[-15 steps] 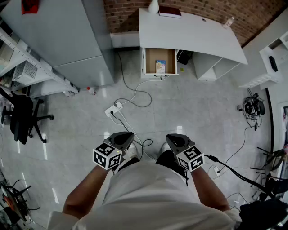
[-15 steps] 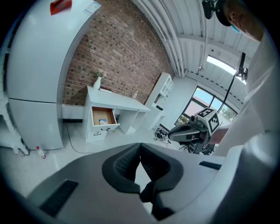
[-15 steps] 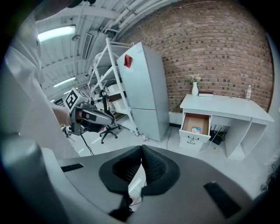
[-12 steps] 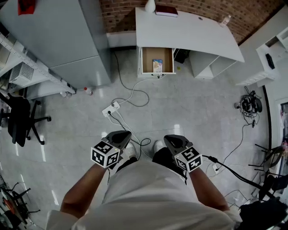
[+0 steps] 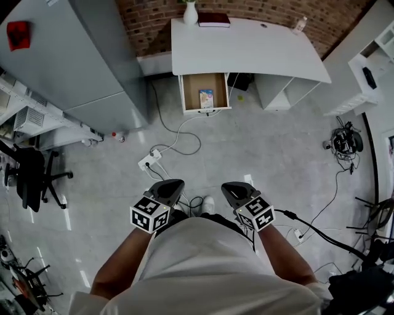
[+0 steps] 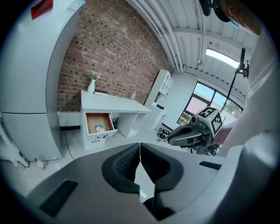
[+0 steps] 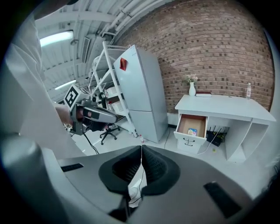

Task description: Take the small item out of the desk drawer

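The white desk (image 5: 246, 49) stands against the brick wall, its wooden drawer (image 5: 205, 90) pulled open. A small colourful item (image 5: 206, 98) lies flat inside the drawer; it shows too in the left gripper view (image 6: 100, 128) and the right gripper view (image 7: 191, 131). Both grippers hang close to my body, far from the desk. My left gripper (image 5: 173, 185) is shut and empty, its jaws meeting (image 6: 140, 151). My right gripper (image 5: 231, 187) is likewise shut with nothing between its jaws (image 7: 141, 153).
A grey fridge (image 5: 80, 61) stands left of the desk. A power strip (image 5: 150, 160) and cables (image 5: 184, 132) trail across the floor between me and the drawer. A black office chair (image 5: 31, 175) sits at the left, more cables and gear (image 5: 345, 143) at the right. A vase (image 5: 190, 11) and book (image 5: 214, 19) rest on the desk.
The desk and drawer have shifted left and lower in the head view, so more of the desk top and brick wall shows. Both grippers remain shut at my waist.
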Available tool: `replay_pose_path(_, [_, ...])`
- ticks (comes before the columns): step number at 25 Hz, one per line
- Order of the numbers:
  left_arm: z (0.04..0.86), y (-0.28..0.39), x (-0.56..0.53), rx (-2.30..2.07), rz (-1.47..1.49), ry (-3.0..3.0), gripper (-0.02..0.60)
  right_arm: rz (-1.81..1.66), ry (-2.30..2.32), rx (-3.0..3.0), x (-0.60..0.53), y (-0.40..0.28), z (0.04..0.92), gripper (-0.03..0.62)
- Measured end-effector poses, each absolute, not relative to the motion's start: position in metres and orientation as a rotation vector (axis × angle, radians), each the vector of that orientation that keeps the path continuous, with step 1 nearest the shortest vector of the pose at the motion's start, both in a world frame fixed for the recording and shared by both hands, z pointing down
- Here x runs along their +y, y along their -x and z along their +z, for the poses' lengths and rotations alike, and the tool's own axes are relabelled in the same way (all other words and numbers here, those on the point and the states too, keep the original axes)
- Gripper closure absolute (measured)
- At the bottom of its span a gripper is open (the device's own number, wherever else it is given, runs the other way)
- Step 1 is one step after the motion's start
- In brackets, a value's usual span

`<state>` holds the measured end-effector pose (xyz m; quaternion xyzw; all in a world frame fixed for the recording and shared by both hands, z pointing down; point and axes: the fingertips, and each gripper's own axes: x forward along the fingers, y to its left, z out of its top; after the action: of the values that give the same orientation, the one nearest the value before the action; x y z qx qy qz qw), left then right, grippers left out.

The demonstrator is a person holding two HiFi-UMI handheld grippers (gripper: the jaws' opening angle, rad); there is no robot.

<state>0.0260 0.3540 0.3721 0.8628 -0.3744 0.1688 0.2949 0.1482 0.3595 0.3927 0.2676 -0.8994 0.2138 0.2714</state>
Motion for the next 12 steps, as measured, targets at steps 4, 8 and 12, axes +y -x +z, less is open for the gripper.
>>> replay_pose_path(4, [0.374, -0.042, 0.326, -1.065, 0.437, -2.286, 0.558, 0.558, -0.72, -2.441, 0.331, -0.176, 0.402, 0.56])
replay_pose_path(8, [0.372, -0.046, 0.311, -1.092, 0.438, -2.262, 0.557, 0.613, -0.78, -2.432, 0.307, -0.198, 0.406, 0.529])
replay_pose_path(12, [0.39, -0.031, 0.281, -1.052, 0.485, -2.251, 0.552, 0.666, -0.845, -2.409, 0.269, -0.189, 0.426, 0.459])
